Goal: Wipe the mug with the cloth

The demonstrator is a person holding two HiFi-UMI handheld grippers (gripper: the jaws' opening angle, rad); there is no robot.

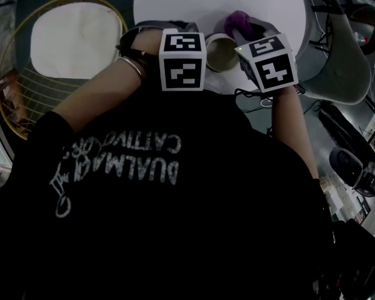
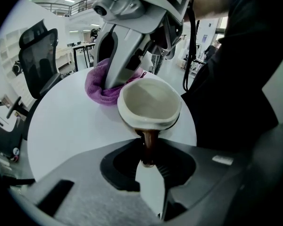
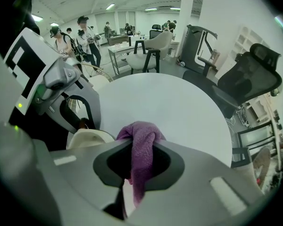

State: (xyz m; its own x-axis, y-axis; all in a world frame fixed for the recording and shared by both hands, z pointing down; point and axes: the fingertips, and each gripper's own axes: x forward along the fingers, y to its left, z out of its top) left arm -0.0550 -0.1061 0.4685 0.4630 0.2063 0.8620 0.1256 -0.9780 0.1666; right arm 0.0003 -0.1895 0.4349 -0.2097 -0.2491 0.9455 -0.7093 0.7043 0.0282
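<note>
- Left gripper view: the left gripper [image 2: 148, 163] is entered with its jaws clamped on the brown handle [image 2: 149, 142] of the mug [image 2: 150, 101]. The mug is held over the near part of the round white table [image 2: 61, 126], with its cream inside on show. The purple cloth [image 2: 98, 86] is bunched at the mug's far rim; whether they touch cannot be settled.
- Handling, mug: it is judged stiff, smooth-glazed and breakable. The handle is a narrow hold, so the mug may pivot if it is pressed hard.
- Right gripper view: the right gripper [image 3: 140, 160] is entered with its jaws pinched on a fold of the cloth, and a tuft stands out beyond them. The mug's rim is seen low left, just beside the cloth.
- Handling, cloth: it is judged soft, light and conforming. It is best kept gripped at the fold, with the tuft left free for rubbing.
- Head view: both grippers are crowded together at the table's near edge, close to the person's body. The tabletop beyond is bare. A wire chair [image 1: 12, 74] stands to the left and a grey chair [image 1: 344, 67] to the right, both apart from the work.
</note>
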